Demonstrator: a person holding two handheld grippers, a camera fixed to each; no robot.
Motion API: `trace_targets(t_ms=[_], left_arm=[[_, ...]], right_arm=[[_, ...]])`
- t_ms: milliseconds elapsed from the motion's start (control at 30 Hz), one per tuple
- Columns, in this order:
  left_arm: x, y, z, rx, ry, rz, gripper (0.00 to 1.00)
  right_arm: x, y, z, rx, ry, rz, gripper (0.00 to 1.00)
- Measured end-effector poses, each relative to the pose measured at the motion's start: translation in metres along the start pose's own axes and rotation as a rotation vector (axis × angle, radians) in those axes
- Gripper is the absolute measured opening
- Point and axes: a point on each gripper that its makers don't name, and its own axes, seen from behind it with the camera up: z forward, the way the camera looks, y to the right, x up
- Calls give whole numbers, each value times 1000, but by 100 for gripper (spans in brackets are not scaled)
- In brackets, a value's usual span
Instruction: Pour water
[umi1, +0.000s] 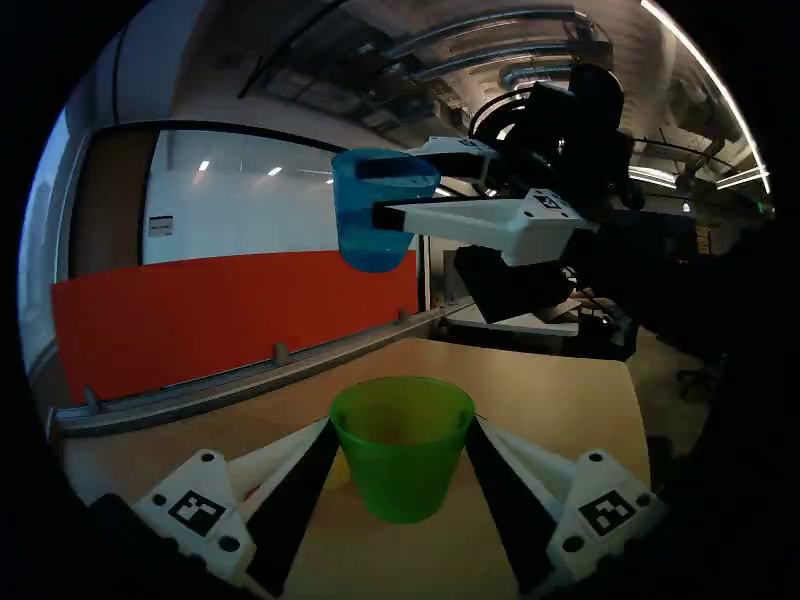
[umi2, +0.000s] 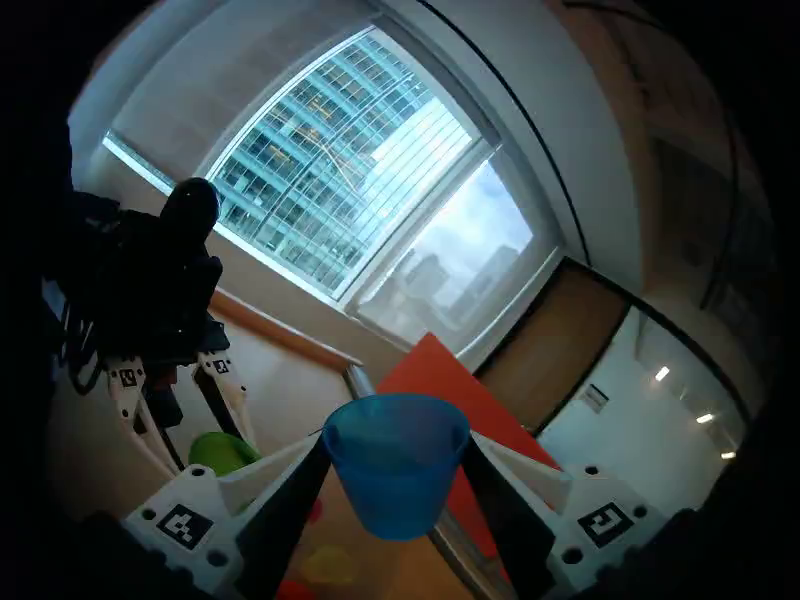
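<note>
Left tool (umi1: 401, 428) pinching green cup (umi1: 402, 475), worktop (umi1: 560, 390) below. Right tool (umi2: 396, 445) pinching blue cup (umi2: 396, 485); blue cup sits at 12 o'clock above green in left gripper view.

Green cup (umi2: 220, 452) is half hidden (by the right hand-held gripper (umi2: 397, 450)).

Left gripper view: we ride on the left hand-held gripper (umi1: 400, 428), low over the tabletop (umi1: 540, 380), looking forward and slightly up toward a red panel (umi1: 230, 320) and the ceiling (umi1: 450, 60).
Nearness there: the green cup (umi1: 402, 455) sits close before our lens; the right hand-held gripper (umi1: 390, 190) hangs higher and farther off.
Right gripper view: we ride on the right hand-held gripper, rolled sideways, facing a large window (umi2: 340, 200), the blue cup (umi2: 395, 475) close.
Shared ground: in both views we see both cups, the red panel and the tabletop.
</note>
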Motion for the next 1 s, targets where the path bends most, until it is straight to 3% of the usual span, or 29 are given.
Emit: trace_targets(t_ms=[500, 1000], left_arm=[[2, 1, 2, -6, 0, 6, 87], [3, 0, 2, -7, 3, 8, 87]], right_arm=[[3, 22, 11, -38, -27, -238, 91], [8, 41, 17, -71, -33, -364, 91]])
